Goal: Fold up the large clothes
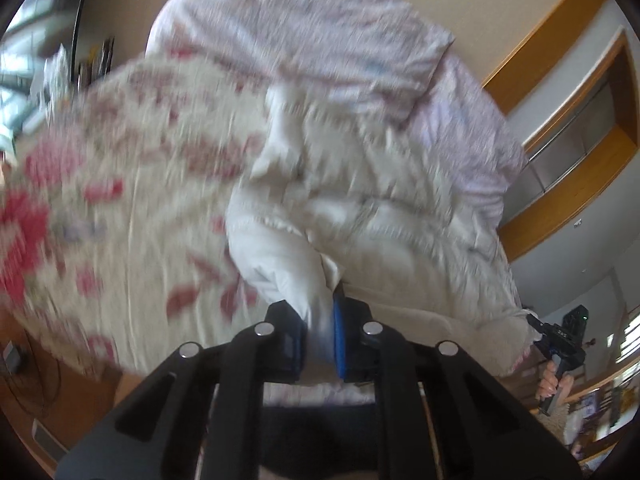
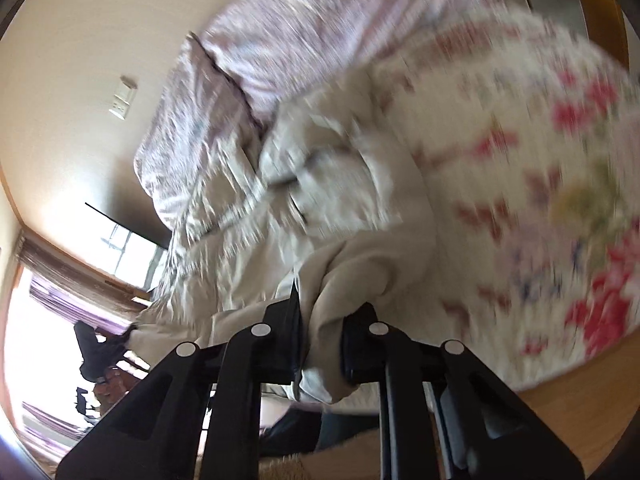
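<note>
You've got the white garment (image 1: pixel 320 184) pinched in both the left gripper (image 1: pixel 320 340) and right gripper (image 2: pixel 320 344), hanging over the floral bedding (image 1: pixel 120 200), so keep both pinches level, edge taut, and lay it flat before creasing.

Both grippers are clamped down on fabric. The left gripper (image 1: pixel 320 336) has its jaws pinched on a bunched fold, blue pad showing. The right gripper (image 2: pixel 320 344) is gripping a fold the same way. The person's right hand (image 1: pixel 550 382) holds its handle, far right.
</note>
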`<state>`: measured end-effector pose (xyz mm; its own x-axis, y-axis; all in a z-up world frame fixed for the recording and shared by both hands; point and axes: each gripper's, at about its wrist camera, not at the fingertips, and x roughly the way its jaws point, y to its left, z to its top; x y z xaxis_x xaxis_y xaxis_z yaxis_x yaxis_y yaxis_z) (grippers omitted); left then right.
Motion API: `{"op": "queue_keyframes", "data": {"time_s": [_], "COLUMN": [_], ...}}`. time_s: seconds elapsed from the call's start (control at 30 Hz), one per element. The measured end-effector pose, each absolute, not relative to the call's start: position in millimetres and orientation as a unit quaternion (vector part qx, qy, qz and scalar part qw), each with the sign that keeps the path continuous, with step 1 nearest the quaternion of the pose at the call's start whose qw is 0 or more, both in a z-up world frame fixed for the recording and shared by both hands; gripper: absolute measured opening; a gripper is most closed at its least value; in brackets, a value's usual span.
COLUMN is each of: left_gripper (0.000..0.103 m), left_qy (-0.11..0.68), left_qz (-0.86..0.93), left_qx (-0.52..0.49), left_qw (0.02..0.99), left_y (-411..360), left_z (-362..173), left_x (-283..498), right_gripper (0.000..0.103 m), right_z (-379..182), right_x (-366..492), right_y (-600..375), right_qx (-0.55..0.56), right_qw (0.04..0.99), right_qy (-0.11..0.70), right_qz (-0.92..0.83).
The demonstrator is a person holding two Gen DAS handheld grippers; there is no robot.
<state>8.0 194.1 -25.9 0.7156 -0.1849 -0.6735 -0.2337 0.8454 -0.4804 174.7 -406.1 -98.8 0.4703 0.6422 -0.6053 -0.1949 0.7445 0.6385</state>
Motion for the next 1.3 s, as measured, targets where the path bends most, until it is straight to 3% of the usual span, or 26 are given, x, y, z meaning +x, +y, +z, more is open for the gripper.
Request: {"op": "queue_keyframes", "data": {"time_s": [0.43, 0.7, 0.97, 1.2, 1.3], "left_gripper": [0.011, 0.011, 0.012, 0.025, 0.045], "left_qy": [0.294, 0.295, 0.325, 0.343, 0.343], "left_qz": [0.077, 0.113, 0.14, 0.15, 0.139], "left_qx": [-0.209, -0.184, -0.178, -0.211, -0.22], "left_qw": [0.929, 0.931, 0.918, 0.903, 0.903], "left_y": [204.9, 217.8, 228.4, 244.1, 245.4], "left_z": [49.4, 56.1, 25.6, -5.4, -6.8], "left_x": [128.8, 222.9, 304.2, 345.0, 347.0], "right_gripper": [0.015, 0.015, 0.017, 0.042, 0.059], "right_z": [-17.1, -11.9, -43.5, -59.6, -54.1], "right_x": [275.2, 357.7, 432.6, 470.5, 470.0], "right_y": [-358.5, -320.8, -289.6, -291.2, -293.8], "right_qx": [0.184, 0.159, 0.167, 0.231, 0.245], "right_qw": [0.916, 0.928, 0.918, 0.901, 0.903], "right_qy": [0.31, 0.312, 0.352, 0.36, 0.342], "right_qz": [0.176, 0.129, 0.079, 0.076, 0.086]}}
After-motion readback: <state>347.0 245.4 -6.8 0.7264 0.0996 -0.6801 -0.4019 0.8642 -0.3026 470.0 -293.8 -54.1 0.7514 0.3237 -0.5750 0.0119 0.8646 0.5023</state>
